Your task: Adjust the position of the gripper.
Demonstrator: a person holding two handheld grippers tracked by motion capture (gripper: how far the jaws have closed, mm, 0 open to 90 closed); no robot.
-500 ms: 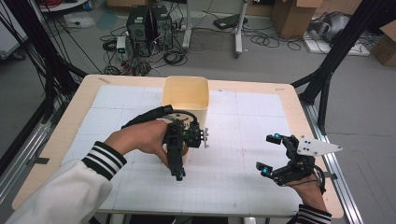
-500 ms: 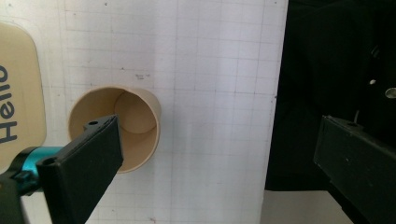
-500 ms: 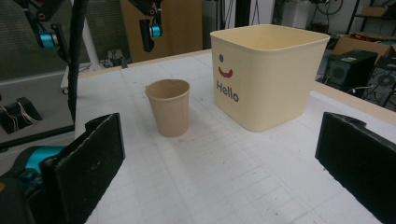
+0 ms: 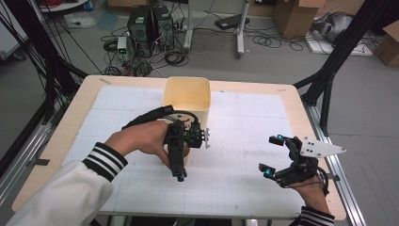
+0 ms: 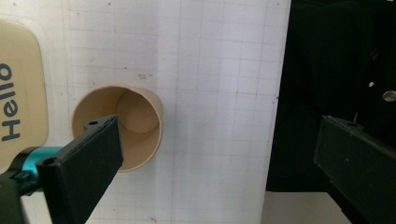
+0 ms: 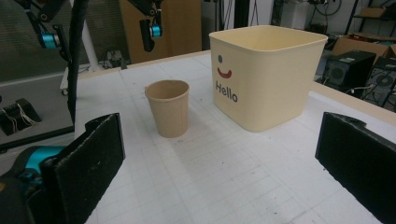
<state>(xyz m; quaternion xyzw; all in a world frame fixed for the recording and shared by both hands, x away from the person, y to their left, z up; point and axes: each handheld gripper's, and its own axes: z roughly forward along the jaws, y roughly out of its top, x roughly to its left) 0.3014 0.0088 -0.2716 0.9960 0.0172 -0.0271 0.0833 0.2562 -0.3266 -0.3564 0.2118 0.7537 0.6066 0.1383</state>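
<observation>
A brown paper cup (image 6: 168, 114) stands upright on the white grid mat, just in front of a cream bin (image 6: 266, 79) marked "Hello". My left gripper (image 4: 190, 157) hangs over the cup (image 4: 187, 153), pointing down, and hides most of it in the high view. In the left gripper view I look into the cup (image 5: 119, 128) from above. The left gripper (image 5: 219, 135) is open, one jaw over the cup's rim and nothing pressed between the jaws. My right gripper (image 4: 272, 155) rests low at the front right, open and empty (image 6: 222, 135), facing the cup and bin.
The bin (image 4: 186, 94) stands at the middle back of the mat (image 4: 244, 141), with its side (image 5: 18, 93) close to the cup. The table's right edge lies just beyond the right hand. Black frame posts, computers and cables stand on the floor behind.
</observation>
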